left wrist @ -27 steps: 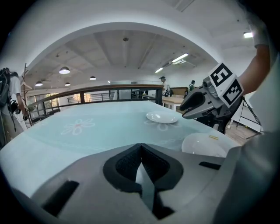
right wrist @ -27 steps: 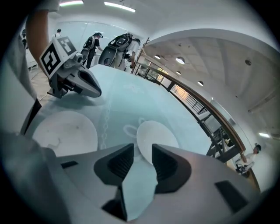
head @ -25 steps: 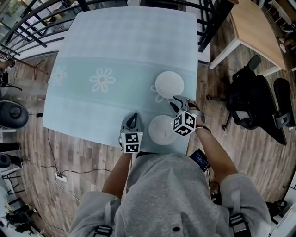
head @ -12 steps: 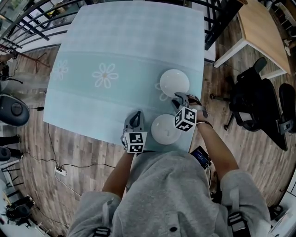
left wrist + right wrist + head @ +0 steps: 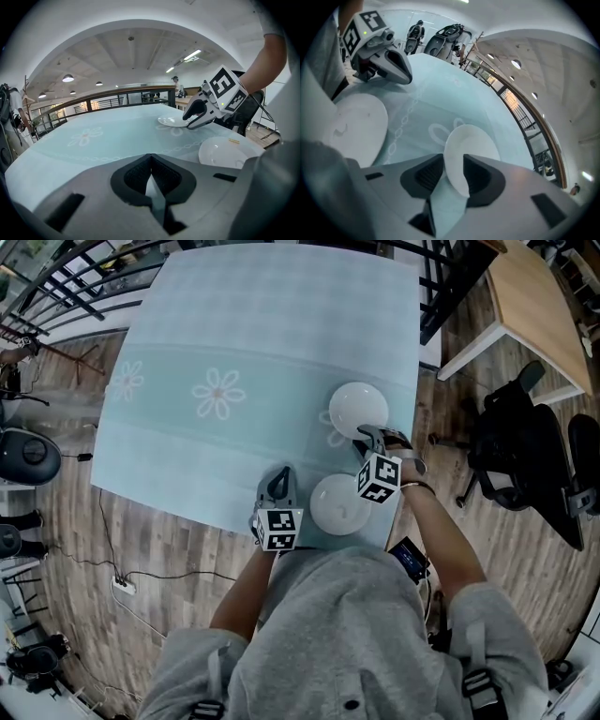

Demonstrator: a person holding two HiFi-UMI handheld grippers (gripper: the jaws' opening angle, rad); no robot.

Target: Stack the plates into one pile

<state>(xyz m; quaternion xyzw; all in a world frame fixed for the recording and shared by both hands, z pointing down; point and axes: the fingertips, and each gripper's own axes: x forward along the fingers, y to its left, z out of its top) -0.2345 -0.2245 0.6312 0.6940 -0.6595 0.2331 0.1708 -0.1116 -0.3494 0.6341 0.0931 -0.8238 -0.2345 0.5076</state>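
Right gripper [image 5: 370,439] has dipped to the far plate [image 5: 356,407]; jaws wide, rim between them, unclamped. Left gripper [image 5: 278,476] jaws closed, empty, beside near plate [image 5: 336,505].

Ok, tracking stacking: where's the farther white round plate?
Head view, table's right side: the farther white round plate lies beyond the nearer white plate, rim between the right gripper's open jaws.

No word, number or brand can be read anywhere. The cube [image 5: 279,529] on the left gripper [image 5: 277,480] and the one on the right gripper [image 5: 368,438] bear only black-and-white square patterns, no letters. A small yellow label [image 5: 234,140] on the nearer plate [image 5: 219,153] is too small to read.
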